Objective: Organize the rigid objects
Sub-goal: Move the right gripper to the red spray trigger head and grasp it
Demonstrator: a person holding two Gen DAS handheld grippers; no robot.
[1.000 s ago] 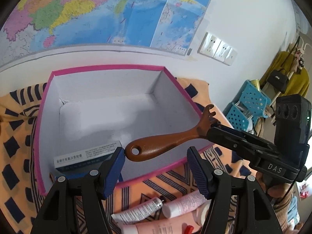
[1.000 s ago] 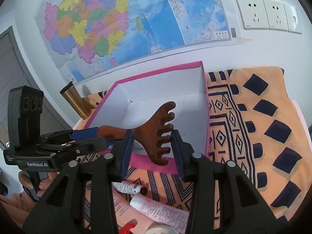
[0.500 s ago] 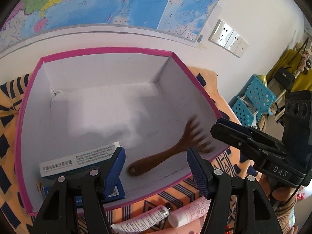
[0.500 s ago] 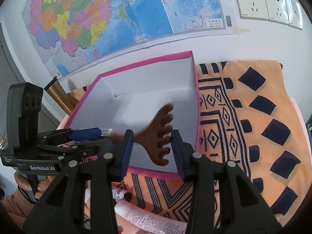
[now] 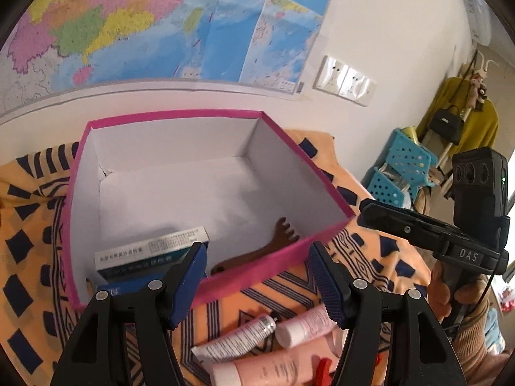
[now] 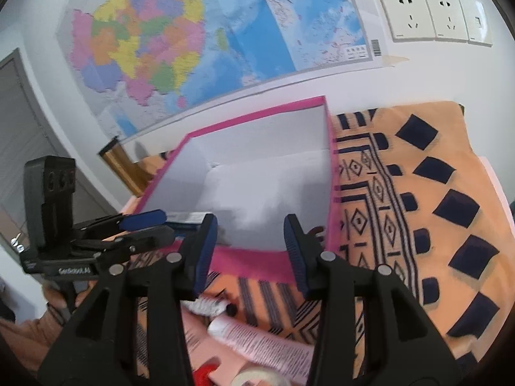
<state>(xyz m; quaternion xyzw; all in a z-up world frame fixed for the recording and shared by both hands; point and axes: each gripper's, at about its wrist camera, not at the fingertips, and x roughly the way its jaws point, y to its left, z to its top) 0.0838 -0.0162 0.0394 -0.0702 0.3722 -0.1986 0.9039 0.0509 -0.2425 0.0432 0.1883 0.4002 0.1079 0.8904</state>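
A pink-edged white box sits on an orange patterned cloth; it also shows in the right wrist view. A brown wooden comb-like scraper lies inside it by the near wall, beside a white and blue carton. Only its prongs show in the right wrist view. My left gripper is open and empty above the box's near wall. My right gripper is open and empty, just in front of the box.
Several tubes lie on the cloth in front of the box: a white one, pink ones, also in the right wrist view. A tape roll and a red item lie nearby. A wall with a map stands behind.
The right gripper let go of the brown scraper; it dropped into the box and now lies on its floor. Both grippers have pulled back toward the box's near wall.
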